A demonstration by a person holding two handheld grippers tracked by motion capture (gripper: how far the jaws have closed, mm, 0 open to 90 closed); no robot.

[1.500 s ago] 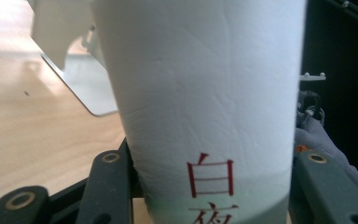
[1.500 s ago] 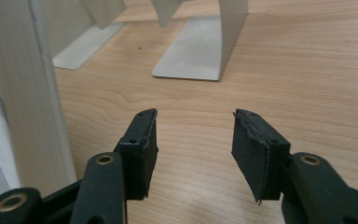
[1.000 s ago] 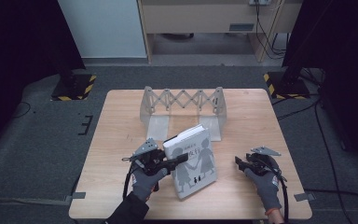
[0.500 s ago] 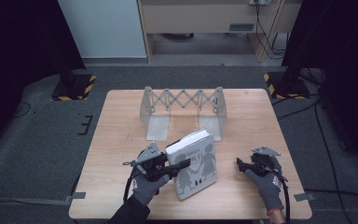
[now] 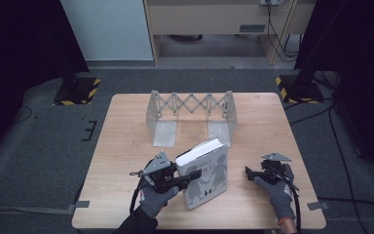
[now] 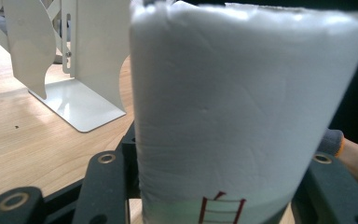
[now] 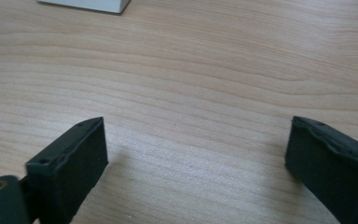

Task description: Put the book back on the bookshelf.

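Our left claw (image 5: 187, 179), at seven o'clock on the surface (image 5: 126, 146), grips the book (image 5: 205, 173) by its page edge, tilting it up off the wood, likely to stand it in the rack (image 5: 191, 114) at twelve. Our right claw (image 5: 248, 173), at four o'clock, has just been opening and stands wide, nothing between its jaws.
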